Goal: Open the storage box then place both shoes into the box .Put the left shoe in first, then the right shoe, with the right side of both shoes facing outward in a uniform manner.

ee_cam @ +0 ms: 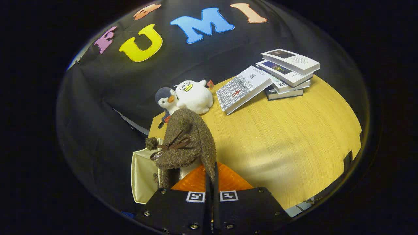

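My jaws (211,176) are closed on the brown fuzzy shoe (187,143), both fingers (208,182) pressed together with a thin edge of the shoe's rim pinched between them. The shoe is held up just ahead of the fingers, standing roughly upright, its dark brown ribbon bow (171,147) and a small pompom (151,143) showing on the side away from the books. Directly under the shoe and touching the fingers' base is a ribbed orange panel (228,179), which I take for part of the storage box, though I cannot tell whether it is a lid or a wall. On the bow side of the shoe, a cream-coloured box wall (142,176) stands at the edge of the wooden desk (294,137); whether the shoe touches it I cannot tell. Beyond the shoe, at the far edge of the desk, a grey-and-white penguin plush (166,99) sits touching a white duck plush (194,96). Further along from the plush toys, a patterned book (243,89) leans against a stack of books (289,73).
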{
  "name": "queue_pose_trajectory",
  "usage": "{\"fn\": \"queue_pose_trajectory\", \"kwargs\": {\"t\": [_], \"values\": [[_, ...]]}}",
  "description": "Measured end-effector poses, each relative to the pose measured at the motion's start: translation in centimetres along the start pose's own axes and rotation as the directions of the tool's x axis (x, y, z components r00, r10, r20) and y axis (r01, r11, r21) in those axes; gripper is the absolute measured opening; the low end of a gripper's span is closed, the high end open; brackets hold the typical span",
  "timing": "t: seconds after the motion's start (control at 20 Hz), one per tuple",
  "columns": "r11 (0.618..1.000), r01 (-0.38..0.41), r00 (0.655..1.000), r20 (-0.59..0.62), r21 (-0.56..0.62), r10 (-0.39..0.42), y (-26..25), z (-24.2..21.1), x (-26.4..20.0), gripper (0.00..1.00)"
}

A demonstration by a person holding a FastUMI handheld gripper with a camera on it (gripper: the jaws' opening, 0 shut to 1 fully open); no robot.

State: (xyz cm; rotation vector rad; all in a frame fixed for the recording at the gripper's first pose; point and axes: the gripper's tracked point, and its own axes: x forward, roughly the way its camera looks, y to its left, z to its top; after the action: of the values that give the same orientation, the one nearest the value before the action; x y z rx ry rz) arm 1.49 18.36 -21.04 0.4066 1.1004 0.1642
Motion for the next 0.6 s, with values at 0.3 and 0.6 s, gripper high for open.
{"fn": "queue_pose_trajectory", "kwargs": {"t": [0.3,0.6], "values": [[0.997,-0.072,0.997,-0.008,-0.037,0.072,6.9,-1.3,1.0,0.02],[0.99,-0.115,0.993,-0.05,-0.082,0.112,12.5,-4.8,3.1,0.02]]}}
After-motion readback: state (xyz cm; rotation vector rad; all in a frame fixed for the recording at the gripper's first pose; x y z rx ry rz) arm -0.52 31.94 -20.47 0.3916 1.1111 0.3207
